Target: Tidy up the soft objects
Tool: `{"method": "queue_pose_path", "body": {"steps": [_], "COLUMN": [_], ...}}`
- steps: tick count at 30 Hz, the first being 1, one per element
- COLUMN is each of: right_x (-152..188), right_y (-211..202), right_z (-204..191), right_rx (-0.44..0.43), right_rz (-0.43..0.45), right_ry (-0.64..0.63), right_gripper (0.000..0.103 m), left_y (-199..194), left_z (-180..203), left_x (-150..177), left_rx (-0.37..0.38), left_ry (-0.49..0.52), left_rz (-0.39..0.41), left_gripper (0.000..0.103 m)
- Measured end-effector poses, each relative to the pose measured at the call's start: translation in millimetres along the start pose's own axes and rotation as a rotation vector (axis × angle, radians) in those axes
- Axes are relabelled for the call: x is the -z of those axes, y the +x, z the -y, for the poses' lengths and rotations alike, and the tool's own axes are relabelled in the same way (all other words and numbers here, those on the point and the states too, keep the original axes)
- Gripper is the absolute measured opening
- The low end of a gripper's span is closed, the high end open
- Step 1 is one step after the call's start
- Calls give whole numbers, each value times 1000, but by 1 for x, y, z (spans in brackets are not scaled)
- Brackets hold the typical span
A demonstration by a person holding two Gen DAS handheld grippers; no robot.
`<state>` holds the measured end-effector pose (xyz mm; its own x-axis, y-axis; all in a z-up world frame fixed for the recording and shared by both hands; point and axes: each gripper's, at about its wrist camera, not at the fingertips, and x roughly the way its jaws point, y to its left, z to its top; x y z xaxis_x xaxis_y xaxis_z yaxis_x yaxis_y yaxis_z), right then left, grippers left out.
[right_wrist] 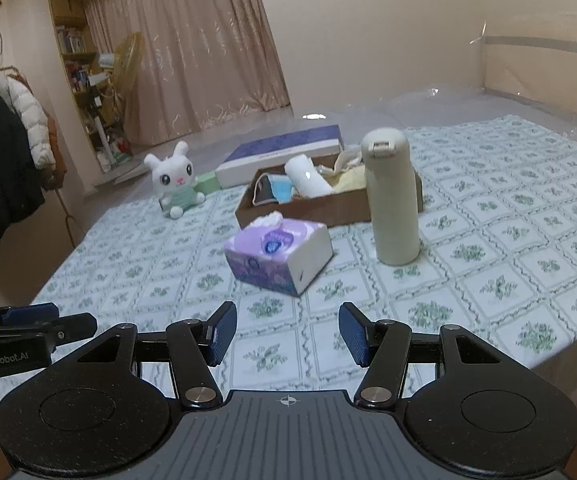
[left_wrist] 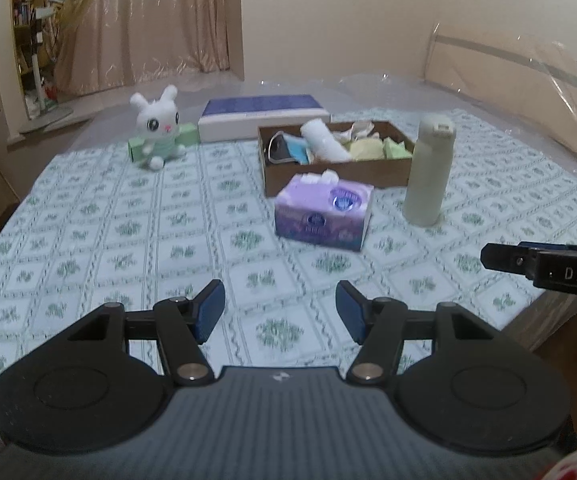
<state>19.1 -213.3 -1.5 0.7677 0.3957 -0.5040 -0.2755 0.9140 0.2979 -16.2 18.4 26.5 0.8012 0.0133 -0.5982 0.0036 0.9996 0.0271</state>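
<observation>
Both grippers, left gripper [left_wrist: 280, 312] and right gripper [right_wrist: 286, 334], hung open and empty, approaching; next likely needed the tissue pack [right_wrist: 278, 254] at twelve o'clock grasped for the box [right_wrist: 308, 208].

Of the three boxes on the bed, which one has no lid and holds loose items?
The brown box, behind the purple tissue pack. It is open-topped, with masks and cloths inside; the blue-topped white box is closed and the green box sits behind the bunny.

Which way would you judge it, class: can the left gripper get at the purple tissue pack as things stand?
Probably yes. The left gripper is open and empty, and only bare tablecloth lies between it and the purple tissue pack. The bottle stands off to one side, and the brown box behind.
</observation>
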Motion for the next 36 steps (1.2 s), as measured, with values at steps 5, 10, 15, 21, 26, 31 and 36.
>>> {"method": "queue_pose_path", "body": {"steps": [5,10,15,21,26,31,36], "right_x": [15,27,34,41,49,50,50], "right_y": [5,10,11,13,18,19,20], "right_z": [-4,-6,-8,-10,-9,-7,-9], "right_rx": [-5,1,-4,-9,-10,-8,-13], "right_rz": [-41,-69,-81,-97,-121,-125,-128], "right_ry": [-17,-30,-33,-46,-46,-45,-52], "right_gripper": [57,57,57,57,57,57,57], "left_y": [5,9,12,16,17,18,21], "left_z": [0,1,1,5,10,12,16], "left_x": [11,19,26,36,39,39,40], "left_rx": [-1,-4,-19,-16,2,7,15], "left_ry": [-12,-18,-23,-19,-9,-7,-5], "left_rz": [-25,-37,-49,-75,-79,-77,-82], "left_gripper": [59,59,59,59,59,59,59]}}
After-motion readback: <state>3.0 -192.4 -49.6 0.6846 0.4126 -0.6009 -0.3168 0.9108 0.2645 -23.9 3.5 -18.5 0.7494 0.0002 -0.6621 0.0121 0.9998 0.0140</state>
